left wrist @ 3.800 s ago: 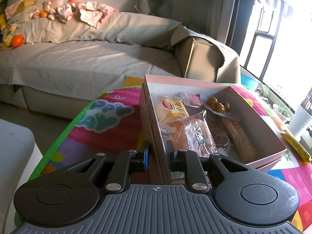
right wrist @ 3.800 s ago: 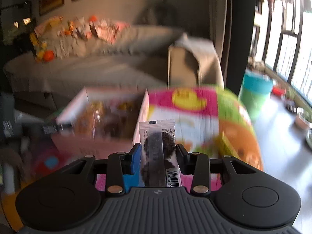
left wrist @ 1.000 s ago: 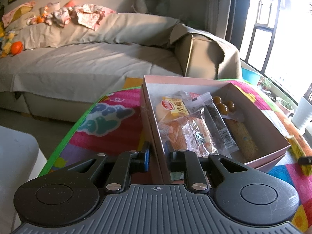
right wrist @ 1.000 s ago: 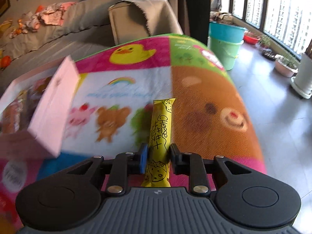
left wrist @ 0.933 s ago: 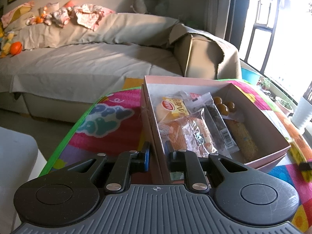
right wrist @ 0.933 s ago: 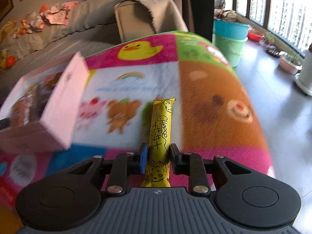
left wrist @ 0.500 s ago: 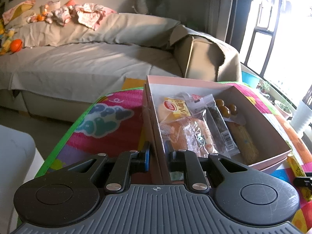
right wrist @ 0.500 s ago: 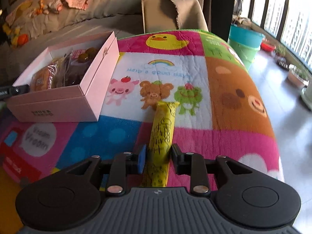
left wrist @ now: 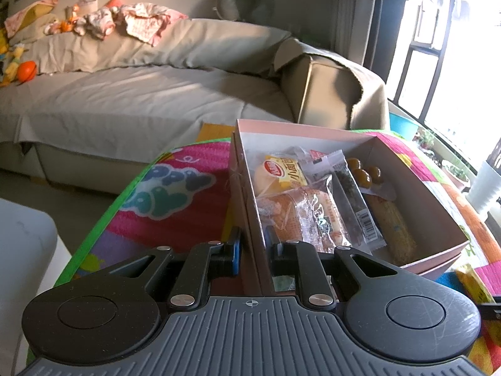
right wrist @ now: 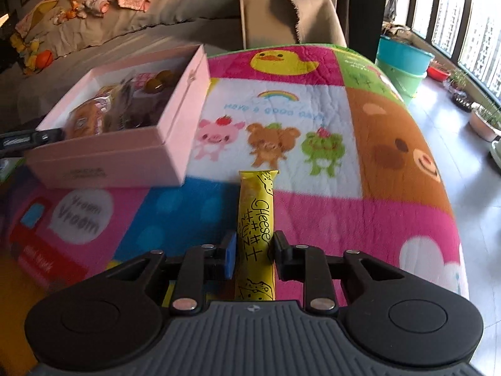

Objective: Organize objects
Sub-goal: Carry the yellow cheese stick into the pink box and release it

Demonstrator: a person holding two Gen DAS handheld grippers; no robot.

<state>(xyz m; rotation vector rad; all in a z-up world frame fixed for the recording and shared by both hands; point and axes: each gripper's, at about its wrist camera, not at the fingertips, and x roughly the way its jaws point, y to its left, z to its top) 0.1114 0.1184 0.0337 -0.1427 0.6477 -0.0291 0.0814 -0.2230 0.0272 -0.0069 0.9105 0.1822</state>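
Note:
A pink box [left wrist: 438,219] stands on the cartoon play mat [right wrist: 281,100] and holds several wrapped snacks: a small bread [left wrist: 281,172], an orange cake [left wrist: 307,216] and a dark bar [left wrist: 353,194]. My left gripper [left wrist: 253,250] is shut on the box's near wall. My right gripper [right wrist: 254,255] has a yellow "Cheese" stick [right wrist: 256,213] between its jaws, which are closing on it; the pads press its sides. The stick hangs just above the mat, right of the box [right wrist: 125,159]. Its tip [left wrist: 472,282] shows at the left wrist view's right edge.
A grey covered sofa [left wrist: 141,100] with clothes and toys runs behind the mat. Teal and green buckets [right wrist: 404,62] and potted plants [right wrist: 482,119] stand on the floor by the windows. A white surface [left wrist: 22,244] lies at the near left.
The right gripper has carried the cheese stick off the mat and leftward, so the pink box now fills more of its view. The left gripper keeps its hold on the box wall.

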